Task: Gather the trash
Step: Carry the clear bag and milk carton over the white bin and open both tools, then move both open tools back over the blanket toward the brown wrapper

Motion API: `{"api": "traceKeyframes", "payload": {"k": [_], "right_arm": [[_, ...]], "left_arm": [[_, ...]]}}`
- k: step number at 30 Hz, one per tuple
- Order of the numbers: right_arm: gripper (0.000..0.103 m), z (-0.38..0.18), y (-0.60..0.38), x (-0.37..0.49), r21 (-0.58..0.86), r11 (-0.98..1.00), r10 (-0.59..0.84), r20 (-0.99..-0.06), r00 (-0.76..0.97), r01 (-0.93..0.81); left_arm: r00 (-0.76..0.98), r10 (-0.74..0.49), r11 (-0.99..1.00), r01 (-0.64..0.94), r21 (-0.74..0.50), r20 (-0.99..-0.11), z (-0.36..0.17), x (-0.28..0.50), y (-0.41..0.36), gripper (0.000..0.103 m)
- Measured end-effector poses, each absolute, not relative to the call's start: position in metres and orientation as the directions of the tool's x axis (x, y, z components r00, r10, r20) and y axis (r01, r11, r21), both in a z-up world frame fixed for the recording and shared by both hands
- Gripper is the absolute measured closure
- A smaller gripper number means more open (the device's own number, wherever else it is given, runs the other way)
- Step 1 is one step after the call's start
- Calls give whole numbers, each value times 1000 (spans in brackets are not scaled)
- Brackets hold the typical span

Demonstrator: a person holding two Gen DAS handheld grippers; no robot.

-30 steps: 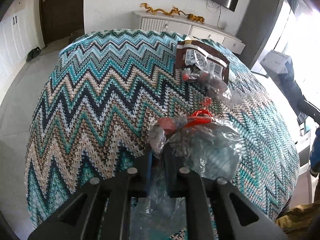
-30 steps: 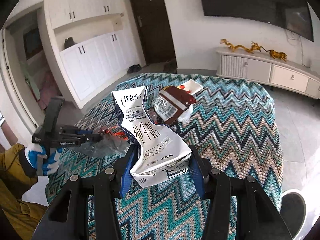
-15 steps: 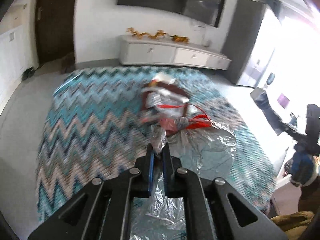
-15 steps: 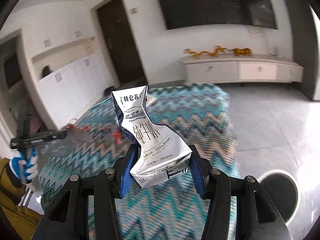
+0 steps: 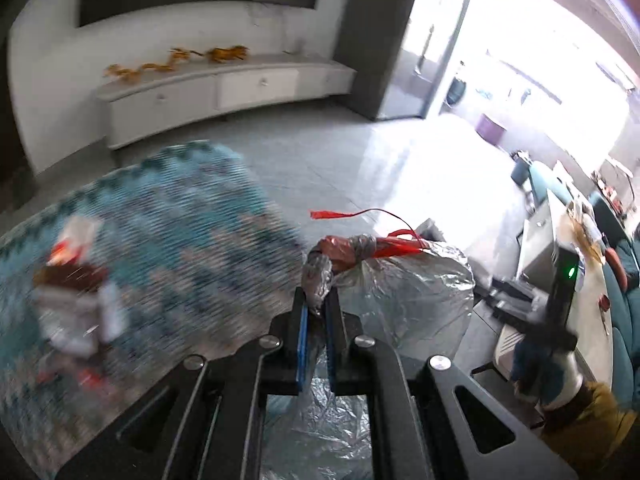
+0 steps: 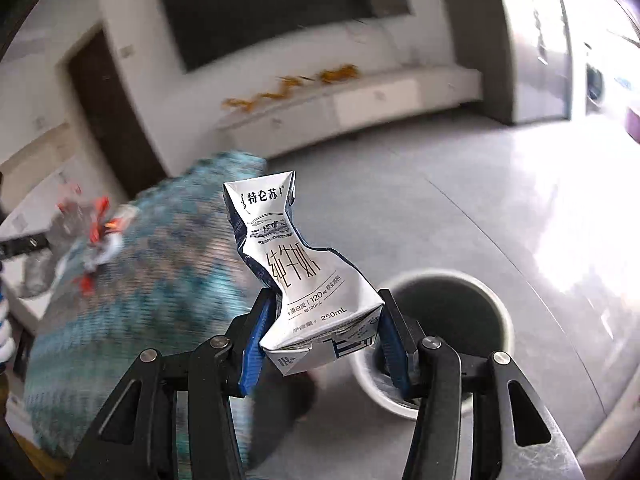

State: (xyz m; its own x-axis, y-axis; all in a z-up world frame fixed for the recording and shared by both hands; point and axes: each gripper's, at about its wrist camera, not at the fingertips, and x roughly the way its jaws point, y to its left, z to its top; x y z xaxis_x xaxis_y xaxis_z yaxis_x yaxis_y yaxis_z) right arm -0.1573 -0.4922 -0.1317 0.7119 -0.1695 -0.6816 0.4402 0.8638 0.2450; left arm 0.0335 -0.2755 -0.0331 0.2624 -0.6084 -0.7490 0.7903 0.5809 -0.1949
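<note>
left gripper (image 5: 316, 312): nearly shut, the twisted neck of one clear bag (image 5: 404, 300) is pinched between the blue pads; bag is seen centre frame, red ribbon (image 5: 384, 236) tied at the knot
right gripper (image 6: 320, 332): spread about carton-wide, one crushed milk carton (image 6: 308, 280) is clamped by its base, held upright mid-frame
bin (image 6: 500, 312): one, white rim, dark inside, seen lower right just behind the carton
table (image 5: 168, 216): one, zigzag cloth, blurred at left; leftover wrappers (image 5: 76, 284) are smeared, can't be counted
sideboard (image 5: 224, 88): one, upper left, gold figurines (image 5: 176, 60) on top
</note>
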Motion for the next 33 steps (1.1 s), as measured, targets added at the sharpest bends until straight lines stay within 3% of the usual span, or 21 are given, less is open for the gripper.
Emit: {"api": "traceKeyframes", "payload": {"k": [5, 14, 16, 18, 20, 27, 33], "right_arm": [[53, -168, -533, -166, 226, 806, -223, -740, 634, 547], [51, -218, -580, -161, 197, 745, -250, -803, 541, 638], [41, -225, -584, -160, 192, 733, -257, -811, 526, 653], [35, -230, -587, -163, 191, 722, -262, -815, 517, 666], [29, -231, -587, -169, 185, 714, -271, -816, 510, 675], [16, -211, -583, -184, 187, 691, -316, -791, 524, 698], [7, -155, -560, -196, 191, 708, -386, -702, 599, 680]], "left_arm": [[175, -596, 535, 814, -225, -784, -62, 28, -378, 96], [48, -558, 527, 791, -310, -828, -119, 26, -481, 93], [11, -555, 525, 780, -341, -832, -129, 29, -492, 85], [-13, -560, 523, 770, -366, -828, -136, 30, -497, 59], [-23, -575, 513, 769, -382, -818, -137, 29, -497, 47], [-17, -600, 472, 800, -371, -800, -119, 17, -483, 47], [139, -685, 478, 827, -297, -716, -68, 3, -442, 47]]}}
